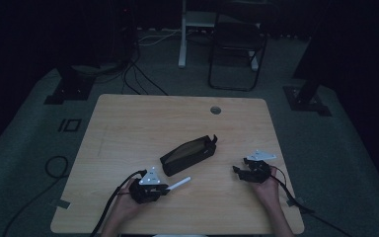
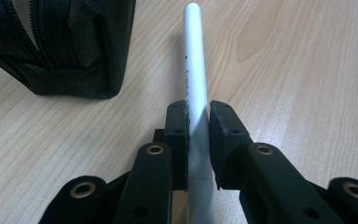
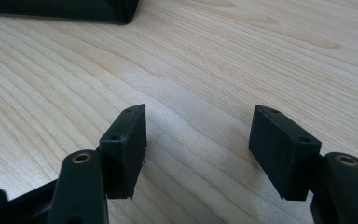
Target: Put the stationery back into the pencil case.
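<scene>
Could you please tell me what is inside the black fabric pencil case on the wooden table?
The black fabric pencil case lies unzipped, showing a brownish lining. No contents can be made out; its depths are dark and hidden by its walls. The white pen is outside, clamped in the left gripper.

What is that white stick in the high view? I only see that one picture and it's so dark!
Observer: It's a white pen with tiny dark print on its barrel, clamped in the left gripper.
Operator: Is the black bag zipped?
Observer: The pencil case has its zipper parted at the near end.
Operator: Is the other hand holding anything?
Observer: No, the right gripper is open, with only bare wooden table between its jaws.
</scene>
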`<state>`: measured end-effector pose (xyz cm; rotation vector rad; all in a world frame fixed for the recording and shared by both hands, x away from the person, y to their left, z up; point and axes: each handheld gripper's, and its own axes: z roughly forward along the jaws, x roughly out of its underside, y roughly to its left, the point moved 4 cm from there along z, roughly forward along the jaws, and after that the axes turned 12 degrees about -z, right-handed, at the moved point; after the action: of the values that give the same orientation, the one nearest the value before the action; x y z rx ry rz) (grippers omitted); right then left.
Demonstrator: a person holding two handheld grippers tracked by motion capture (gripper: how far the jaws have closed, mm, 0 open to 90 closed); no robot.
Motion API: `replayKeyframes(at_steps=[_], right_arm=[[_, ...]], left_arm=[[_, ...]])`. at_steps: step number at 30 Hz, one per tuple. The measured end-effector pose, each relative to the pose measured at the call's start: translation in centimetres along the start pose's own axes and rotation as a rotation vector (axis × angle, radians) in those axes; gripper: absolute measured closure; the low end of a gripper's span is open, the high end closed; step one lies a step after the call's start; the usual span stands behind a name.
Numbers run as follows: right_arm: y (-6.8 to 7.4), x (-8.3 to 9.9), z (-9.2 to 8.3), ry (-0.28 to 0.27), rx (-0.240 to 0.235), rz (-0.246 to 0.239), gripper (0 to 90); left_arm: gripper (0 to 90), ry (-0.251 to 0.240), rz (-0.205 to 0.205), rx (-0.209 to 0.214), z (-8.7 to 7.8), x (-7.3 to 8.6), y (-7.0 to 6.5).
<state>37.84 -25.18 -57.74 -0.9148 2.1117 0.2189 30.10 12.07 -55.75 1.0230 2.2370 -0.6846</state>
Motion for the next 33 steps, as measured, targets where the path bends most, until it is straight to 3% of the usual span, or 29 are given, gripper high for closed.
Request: replayKeyframes(at_steps=[16, 33], right_arm=[[0.0, 0.0, 0.0, 0.000, 0.000, 0.000, 36.2], [0.0, 0.0, 0.0, 0.001, -0.001, 0.000, 36.2]], left_arm=[[78.8, -0.065, -0.021, 0.029, -1.6, -0.4, -0.1], [78.8, -0.090, -0.024, 0.010, -2.8, -0.5, 0.1]])
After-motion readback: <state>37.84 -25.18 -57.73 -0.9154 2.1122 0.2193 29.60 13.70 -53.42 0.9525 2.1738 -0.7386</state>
